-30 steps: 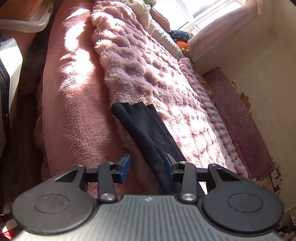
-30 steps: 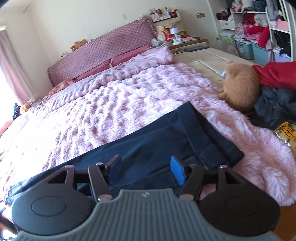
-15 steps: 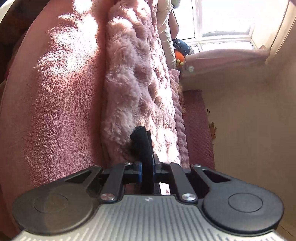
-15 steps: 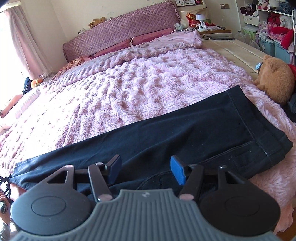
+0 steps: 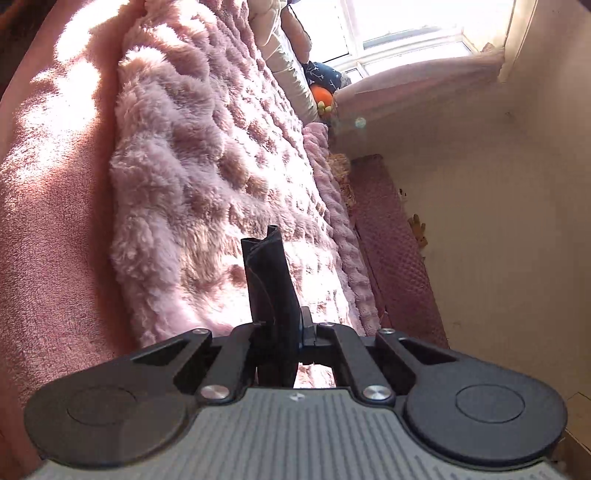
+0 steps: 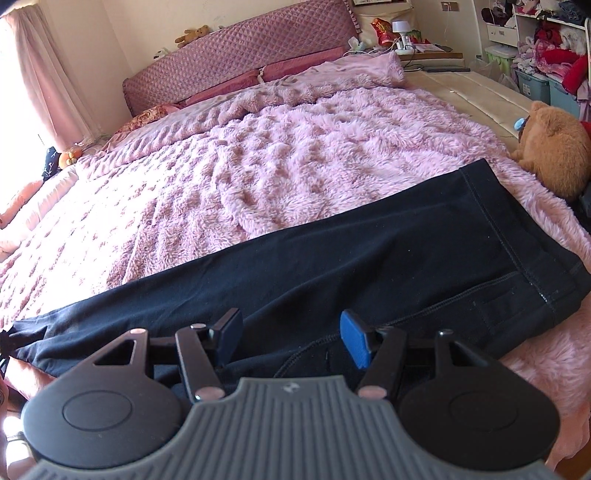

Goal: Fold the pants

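Observation:
Dark navy pants [image 6: 369, 258] lie flat across the near edge of the fluffy pink blanket [image 6: 277, 147], waistband at the right, legs running left. My right gripper [image 6: 291, 334] is open, hovering just above the seat area of the pants. My left gripper [image 5: 277, 332] is shut on the leg hem of the pants [image 5: 267, 280], which sticks up bunched between its fingers above the blanket [image 5: 207, 166].
A brown teddy bear [image 6: 554, 147] sits at the right end of the pants. A quilted mauve headboard [image 6: 240, 59] and pillows are at the far end. Clothes and storage bins [image 6: 535, 74] are at the far right. A window [image 5: 399, 33] shows in the left wrist view.
My left gripper closed on the pants leg hem and lifted it off the blanket. My right gripper drew back and up a little, staying open over the pants.

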Demonstrator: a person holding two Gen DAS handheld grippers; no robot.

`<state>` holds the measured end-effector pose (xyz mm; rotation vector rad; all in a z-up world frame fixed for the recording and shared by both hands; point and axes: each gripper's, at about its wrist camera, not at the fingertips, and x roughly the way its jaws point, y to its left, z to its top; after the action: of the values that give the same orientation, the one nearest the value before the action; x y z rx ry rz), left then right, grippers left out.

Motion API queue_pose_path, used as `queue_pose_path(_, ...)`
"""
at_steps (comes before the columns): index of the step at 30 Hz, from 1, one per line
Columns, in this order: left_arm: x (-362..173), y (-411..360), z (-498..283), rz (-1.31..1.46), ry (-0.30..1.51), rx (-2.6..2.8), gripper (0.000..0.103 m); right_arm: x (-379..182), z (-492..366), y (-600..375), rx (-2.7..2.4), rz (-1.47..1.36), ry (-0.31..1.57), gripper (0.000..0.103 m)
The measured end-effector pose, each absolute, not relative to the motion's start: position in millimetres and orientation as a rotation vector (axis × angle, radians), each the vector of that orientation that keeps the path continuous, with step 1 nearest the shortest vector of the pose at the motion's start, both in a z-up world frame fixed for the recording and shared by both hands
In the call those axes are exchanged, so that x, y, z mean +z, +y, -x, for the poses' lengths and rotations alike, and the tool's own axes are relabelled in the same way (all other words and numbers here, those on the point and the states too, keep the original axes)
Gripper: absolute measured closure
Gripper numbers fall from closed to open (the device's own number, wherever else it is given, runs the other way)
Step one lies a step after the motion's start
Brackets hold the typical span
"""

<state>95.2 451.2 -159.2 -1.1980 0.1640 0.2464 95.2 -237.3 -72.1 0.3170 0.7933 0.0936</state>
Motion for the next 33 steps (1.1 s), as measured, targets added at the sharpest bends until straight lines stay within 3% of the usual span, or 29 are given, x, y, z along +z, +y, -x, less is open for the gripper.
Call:
queue_pose_path(9,-51,353,-147,1.016,0.168,0.012,0.1,-71,-94,-286,0.042,-0.454,0.742,0.047)
queue_pose_path(17,26,194,-196,0.814,0.323,-0.203,0.1,-72,-84,-337,-0.002,-0.546,0.694,0.047)
queue_pose_path(30,49,-30,-209,0.78,0.572,-0.555,0.1,-102,-58,-414,-0.036,-0.708,0.639,0.045)
queue_pose_path(33,53,-79,-203,0.671,0.562,-0.559,0.1,-108,-49,-428,-0.029,-0.764,0.611,0.045)
